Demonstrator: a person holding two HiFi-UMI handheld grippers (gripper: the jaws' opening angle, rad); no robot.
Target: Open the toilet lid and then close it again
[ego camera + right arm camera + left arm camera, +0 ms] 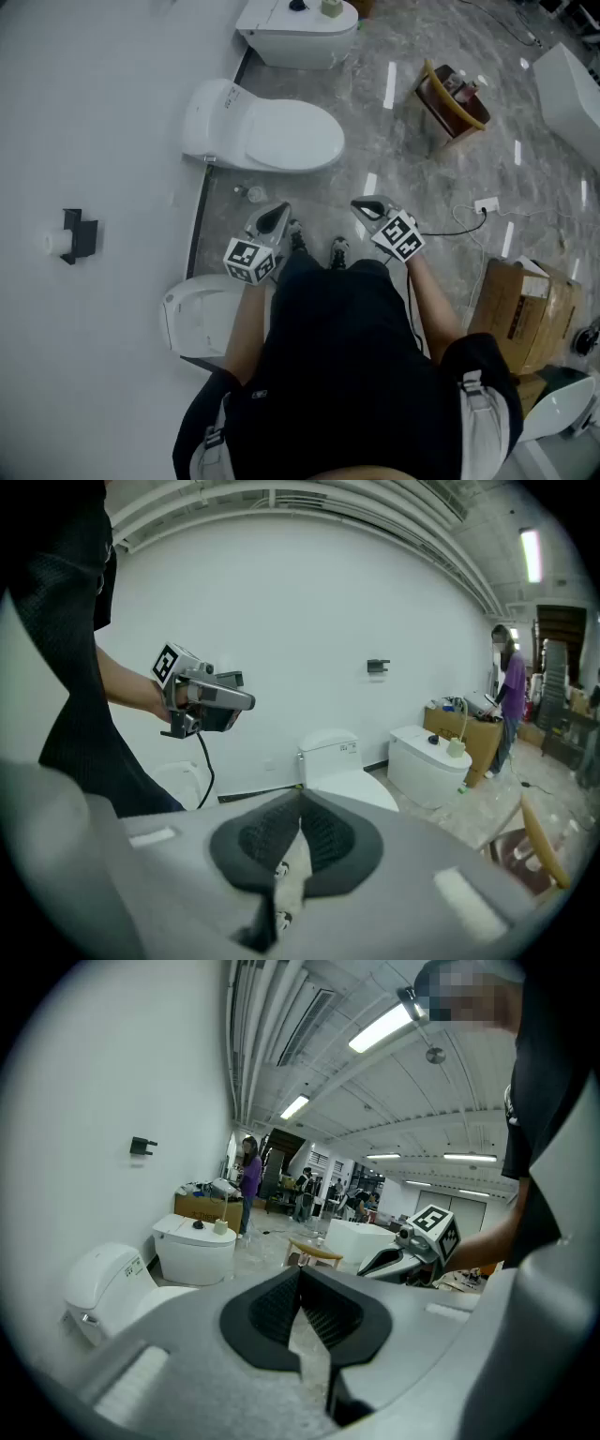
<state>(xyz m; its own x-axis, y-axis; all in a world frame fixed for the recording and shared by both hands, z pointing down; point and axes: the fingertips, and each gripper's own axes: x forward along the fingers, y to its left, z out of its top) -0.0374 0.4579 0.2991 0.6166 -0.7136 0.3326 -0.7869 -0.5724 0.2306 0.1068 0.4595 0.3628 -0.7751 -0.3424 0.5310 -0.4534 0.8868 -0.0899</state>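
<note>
Toilet (pixel 267 131) in the middle of the row along the wall (pixel 94 141) is the one that the right gripper (pixel 362 205) points toward, so I judge it is the task's toilet; it stands on the floor ahead of the person and a bit to the left. Its lid (pixel 281 136) lies flat down, closed. A second toilet (pixel 202 314) just beside the person's left leg is closed too. The left gripper (pixel 279 212) and the right one are held in the air in front of the body, well apart from both toilets. Each has its jaws pressed together with nothing between them. From these pictures I cannot say if the lid was opened already; no gripper touches it, so either the whole task is left or it is finished
</note>
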